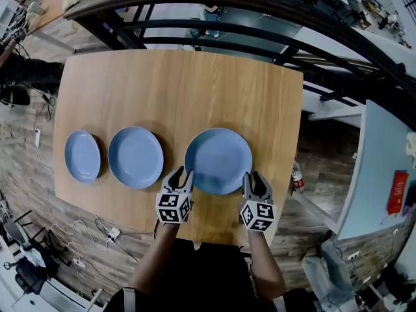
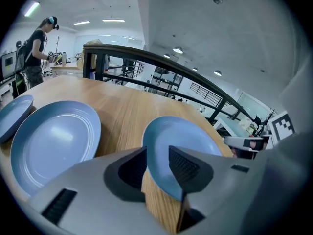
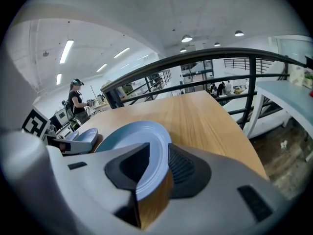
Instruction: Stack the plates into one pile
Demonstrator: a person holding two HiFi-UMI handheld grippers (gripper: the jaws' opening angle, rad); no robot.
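Within left gripper (image 2: 157, 153): plate (image 2: 188, 133) rim, ungripped.

The small plate (image 2: 17, 114) at the table's (image 2: 122, 111) left edge is cut off; the left hand-held gripper (image 2: 157, 151) covers part of the big plate's (image 2: 188, 136) rim.

We find no words, numbers or brand names that we can read in any view. At lower centre of the head view, the left marker cube (image 1: 173, 208) and the right marker cube (image 1: 258, 214) bear only black-and-white square patterns, no letters. At the right edge of that view a red object (image 1: 397, 192) carries pale print, too small for us to make out.
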